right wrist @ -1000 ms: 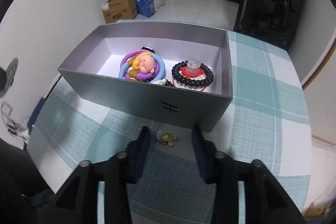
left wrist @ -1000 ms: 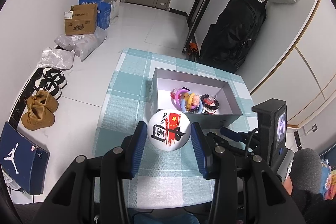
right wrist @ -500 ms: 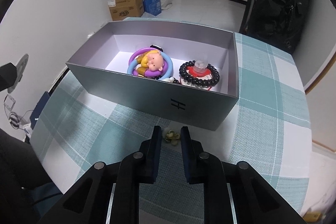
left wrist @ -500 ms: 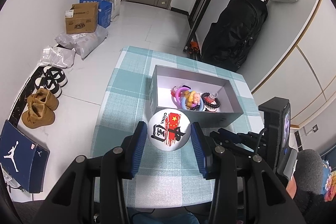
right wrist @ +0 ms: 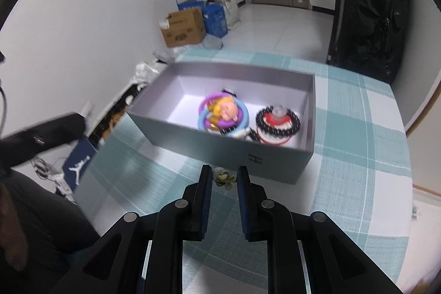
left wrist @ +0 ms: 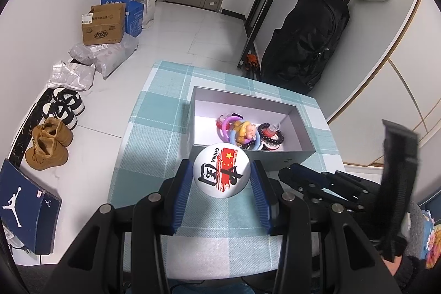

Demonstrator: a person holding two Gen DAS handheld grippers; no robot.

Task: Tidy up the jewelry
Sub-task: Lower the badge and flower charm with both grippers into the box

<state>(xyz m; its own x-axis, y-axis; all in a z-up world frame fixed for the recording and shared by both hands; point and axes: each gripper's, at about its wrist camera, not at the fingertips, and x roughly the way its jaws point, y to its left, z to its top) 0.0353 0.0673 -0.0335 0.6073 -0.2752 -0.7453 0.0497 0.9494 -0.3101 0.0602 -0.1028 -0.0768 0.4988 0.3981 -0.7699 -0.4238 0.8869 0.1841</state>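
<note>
My left gripper (left wrist: 222,178) is shut on a round white badge (left wrist: 222,173) with red "CHINA" print, held above the table in front of the grey box (left wrist: 198,98). In the box lie a doll with purple and blue rings (left wrist: 242,130) and a black bead bracelet (left wrist: 271,135). My right gripper (right wrist: 224,179) is shut on a small pale flower piece (right wrist: 226,178), lifted in front of the grey box (right wrist: 220,150). The doll with rings (right wrist: 223,114) and the black bead bracelet (right wrist: 277,121) show inside. The right view is blurred.
The table has a teal checked cloth (left wrist: 154,123). The right gripper's body (left wrist: 344,186) is at the lower right of the left view. Shoes (left wrist: 49,145), cardboard boxes (left wrist: 103,25) and a black bag (left wrist: 306,45) are on the floor around the table.
My right gripper closed on the flower piece and lifted it away from the table, with the view rising and tilting. My left gripper rose slightly with the badge.
</note>
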